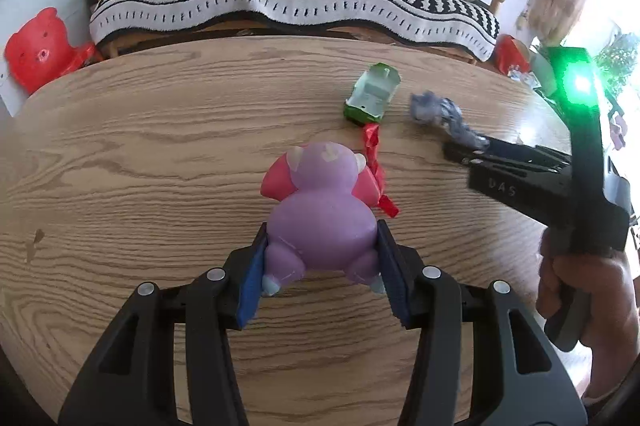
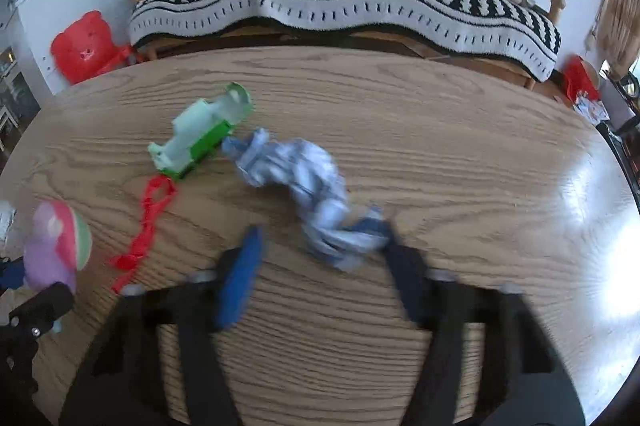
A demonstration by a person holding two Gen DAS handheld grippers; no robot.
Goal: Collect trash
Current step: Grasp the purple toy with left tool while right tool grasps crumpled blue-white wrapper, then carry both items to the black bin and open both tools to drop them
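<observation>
**Trash pickup: L holding toy, R reaching for wad**

I am clamping my left gripper on the purple pig toy, pads pressing both flanks at the lower body. I am judging this hold as a way to keep the toy clear of the trash around it.

My right gripper is blurred w/ motion. Fingers are standing apart, w/ the near end of the crumpled blue-white wad lying btwn them; I cannot tell whether the right finger is touching it. Wide spacing suits the bulky, soft wad.

Trash locations on the wood table:
- wad: centre-right, just beside the green carton
- carton: lying on its side, flattened
- red ribbon: trailing from the carton end toward the toy, touching the toy's side in left wrist view

Readable text: "DAS" on the right gripper body, left wrist view. Nothing legible on the carton
</observation>
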